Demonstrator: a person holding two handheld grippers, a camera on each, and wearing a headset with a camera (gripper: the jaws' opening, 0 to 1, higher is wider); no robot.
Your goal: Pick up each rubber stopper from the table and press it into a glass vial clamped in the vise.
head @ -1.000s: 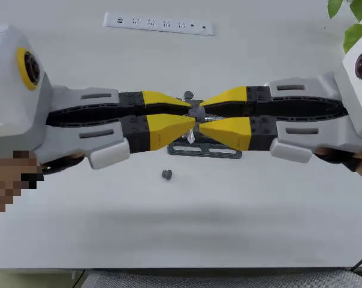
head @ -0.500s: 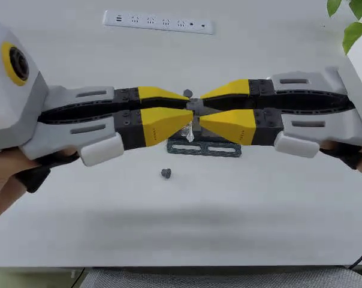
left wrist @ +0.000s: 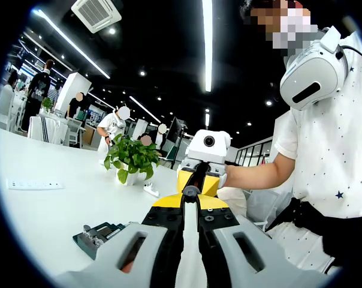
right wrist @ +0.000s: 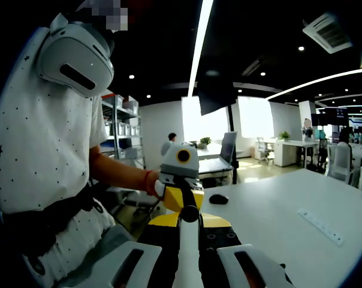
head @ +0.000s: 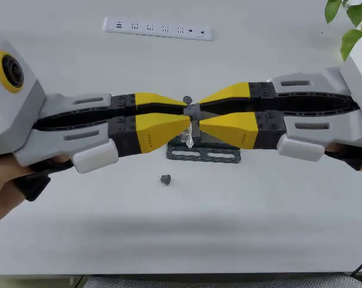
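Observation:
My left gripper reaches in from the left and my right gripper from the right, meeting tip to tip above the vise. A grey rubber stopper sits between the meeting tips. It shows at the shut jaw tips in the left gripper view and in the right gripper view. I cannot tell which pair carries it. A clear glass vial stands at the vise just below the tips. A second stopper lies loose on the table in front of the vise, and a third stopper lies behind the grippers.
A white power strip lies at the far side of the table. Green plant leaves hang in at the top right. The table's front edge runs along the bottom. The vise sits low left in the left gripper view.
Both grippers stay tip to tip with the stopper between them. The head view has shifted a little; the loose stopper and vise have not moved.

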